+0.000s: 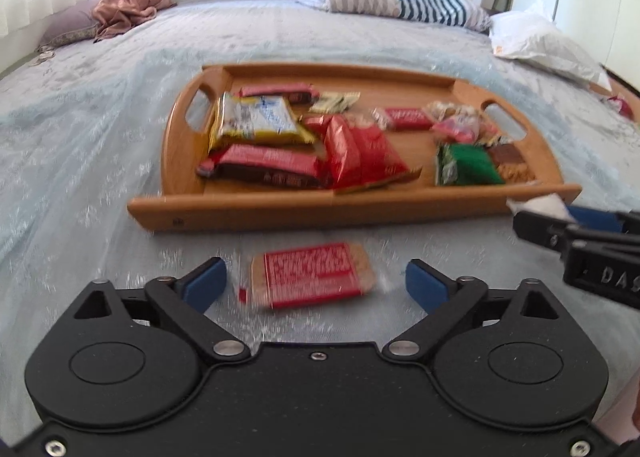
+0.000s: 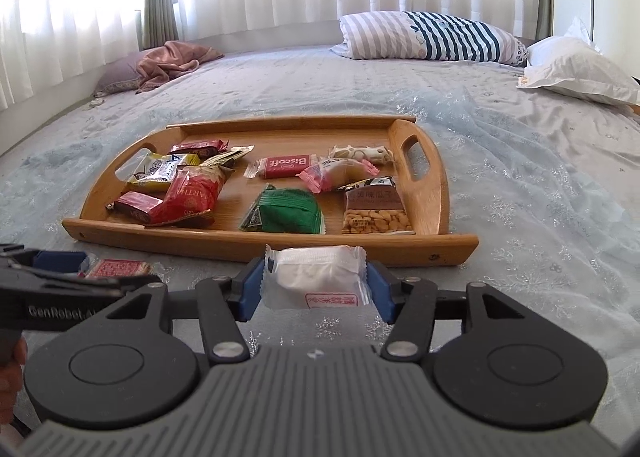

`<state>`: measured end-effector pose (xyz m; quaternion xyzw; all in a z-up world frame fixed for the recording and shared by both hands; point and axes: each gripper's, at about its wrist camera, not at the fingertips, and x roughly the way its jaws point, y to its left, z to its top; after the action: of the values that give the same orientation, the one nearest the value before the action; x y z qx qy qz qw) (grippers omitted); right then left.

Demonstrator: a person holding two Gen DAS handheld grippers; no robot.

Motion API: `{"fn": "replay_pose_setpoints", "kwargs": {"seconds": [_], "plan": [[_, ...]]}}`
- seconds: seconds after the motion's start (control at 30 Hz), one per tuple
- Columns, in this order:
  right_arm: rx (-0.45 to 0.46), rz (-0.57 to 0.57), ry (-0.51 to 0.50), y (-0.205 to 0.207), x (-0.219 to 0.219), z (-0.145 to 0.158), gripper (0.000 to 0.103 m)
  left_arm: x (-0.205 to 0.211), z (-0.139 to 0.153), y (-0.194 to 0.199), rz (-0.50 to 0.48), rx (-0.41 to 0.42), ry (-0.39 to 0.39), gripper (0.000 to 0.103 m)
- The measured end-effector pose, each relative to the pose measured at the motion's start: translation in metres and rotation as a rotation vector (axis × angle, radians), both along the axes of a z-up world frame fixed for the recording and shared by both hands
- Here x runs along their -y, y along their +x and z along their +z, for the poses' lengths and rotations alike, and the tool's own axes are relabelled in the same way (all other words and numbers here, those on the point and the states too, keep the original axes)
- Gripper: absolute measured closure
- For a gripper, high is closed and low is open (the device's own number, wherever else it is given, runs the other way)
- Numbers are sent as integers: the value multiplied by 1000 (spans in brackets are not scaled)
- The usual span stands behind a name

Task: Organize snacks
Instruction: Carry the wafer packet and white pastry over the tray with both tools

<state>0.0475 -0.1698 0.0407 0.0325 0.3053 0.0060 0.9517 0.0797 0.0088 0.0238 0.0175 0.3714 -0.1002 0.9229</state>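
Note:
A wooden tray (image 1: 256, 211) (image 2: 248, 243) lies on the bed with several snack packets in it. A red biscuit packet (image 1: 312, 275) (image 2: 118, 268) lies on the bedspread just in front of the tray. My left gripper (image 1: 316, 283) is open, with one blue finger on each side of that packet. My right gripper (image 2: 316, 283) is shut on a white snack packet (image 2: 316, 277) and holds it just short of the tray's near rim. The right gripper also shows at the right edge of the left wrist view (image 1: 560, 217), with the white packet (image 1: 540, 203).
Inside the tray are a yellow packet (image 1: 256, 121), red packets (image 1: 360, 155), a green packet (image 2: 284, 211), a Biscoff bar (image 2: 286, 166) and a peanut packet (image 2: 374, 209). A striped pillow (image 2: 432, 37), a white pillow (image 2: 576, 67) and a pink cloth (image 2: 176, 57) lie at the far side of the bed.

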Motion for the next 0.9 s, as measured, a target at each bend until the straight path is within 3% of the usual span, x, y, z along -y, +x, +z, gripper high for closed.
{"fn": "replay_pose_setpoints", "kwargs": {"seconds": [0.07,0.1,0.13,0.17,0.23,0.37,0.43,0.5,0.63,0.7,0.9], "plan": [[-11,2,-12,2,-2,-4,27,6,-4,-5,0,36,46,3],[-18,-1,-22,3,-4,-8,18,8,-5,-6,7,45,51,6],[-26,-9,-38,5,-6,-13,3,8,-6,-6,34,52,49,8],[-38,-27,-62,7,-7,-19,0,7,-8,-6,69,57,27,8],[-61,-36,-105,8,-8,-32,0,4,-10,-6,117,70,-10,14],[-41,-35,-83,5,-4,-29,0,8,-8,-10,90,99,4,39],[-39,-25,-91,5,-5,-30,0,9,-5,-11,81,101,5,42],[-42,-22,-102,5,-6,-28,8,9,-3,-11,77,96,4,43],[-38,28,-98,4,-13,-22,36,4,0,-11,81,82,-23,43],[-39,46,-81,4,-14,-20,44,3,1,-11,83,83,-20,43],[-47,67,-57,7,-13,-17,51,1,3,-11,79,74,-34,42]]}}
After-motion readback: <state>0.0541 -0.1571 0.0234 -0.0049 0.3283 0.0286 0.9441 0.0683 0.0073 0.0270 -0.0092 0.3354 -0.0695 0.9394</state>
